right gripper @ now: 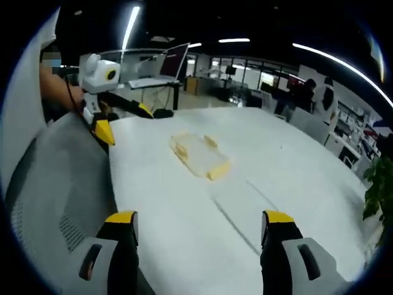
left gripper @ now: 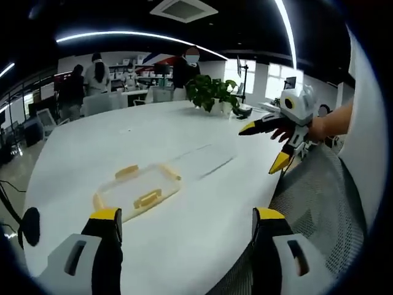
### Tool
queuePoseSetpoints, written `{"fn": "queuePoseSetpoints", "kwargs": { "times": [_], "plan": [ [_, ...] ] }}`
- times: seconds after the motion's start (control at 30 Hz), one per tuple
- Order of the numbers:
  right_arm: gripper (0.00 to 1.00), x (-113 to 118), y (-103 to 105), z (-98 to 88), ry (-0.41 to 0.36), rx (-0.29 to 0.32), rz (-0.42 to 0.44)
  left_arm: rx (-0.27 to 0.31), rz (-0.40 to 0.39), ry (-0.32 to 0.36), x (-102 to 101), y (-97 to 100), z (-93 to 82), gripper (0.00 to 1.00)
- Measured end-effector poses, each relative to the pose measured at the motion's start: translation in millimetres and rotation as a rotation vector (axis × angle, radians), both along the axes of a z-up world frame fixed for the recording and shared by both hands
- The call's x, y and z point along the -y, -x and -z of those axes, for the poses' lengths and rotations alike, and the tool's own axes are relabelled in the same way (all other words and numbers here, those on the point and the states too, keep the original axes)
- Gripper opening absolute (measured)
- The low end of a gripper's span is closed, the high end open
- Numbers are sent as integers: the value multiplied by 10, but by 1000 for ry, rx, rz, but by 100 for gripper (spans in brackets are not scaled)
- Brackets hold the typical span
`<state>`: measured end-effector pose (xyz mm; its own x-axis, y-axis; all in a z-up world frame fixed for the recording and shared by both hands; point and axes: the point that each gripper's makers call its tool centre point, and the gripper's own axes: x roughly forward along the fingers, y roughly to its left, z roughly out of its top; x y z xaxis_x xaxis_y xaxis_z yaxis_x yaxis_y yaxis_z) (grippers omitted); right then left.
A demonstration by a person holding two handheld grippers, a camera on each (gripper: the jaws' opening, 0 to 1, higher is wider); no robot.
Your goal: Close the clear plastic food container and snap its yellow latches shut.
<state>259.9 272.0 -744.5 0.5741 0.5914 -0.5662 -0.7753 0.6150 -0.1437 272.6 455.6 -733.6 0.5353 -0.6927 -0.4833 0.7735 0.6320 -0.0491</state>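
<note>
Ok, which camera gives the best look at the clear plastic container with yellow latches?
The left gripper view: the clear plastic container with yellow latches lies nearer on the white table, latches distinct. In the right gripper view it is farther, smaller and blurrier.

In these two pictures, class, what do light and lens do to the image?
Left gripper view: ceiling strip lights curve with the fisheye, and the white table shines pale, washing out the clear container. Right gripper view: the table edge bows, the container looks soft, and the windows glare.

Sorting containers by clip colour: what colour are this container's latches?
Yellow latches on the clear container; the left gripper view shows them best.
</note>
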Motion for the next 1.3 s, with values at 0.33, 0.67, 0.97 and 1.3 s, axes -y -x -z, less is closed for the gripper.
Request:
{"fn": "queuePoseSetpoints", "kwargs": {
  "times": [0.33,0.67,0.97,1.3],
  "plan": [
    [77,-64,-210,-11,37,13,-61,-1,38,-45,-38,-158,50,85],
    [76,-99,-379,28,65,1,-111,-3,48,-80,-122,-346,111,83],
    [73,-151,-555,68,83,-15,-158,-21,71,-114,-156,-462,211,81],
    [72,-260,-720,148,116,-27,-219,-22,114,-177,-229,-578,341,79]
  ]
}}
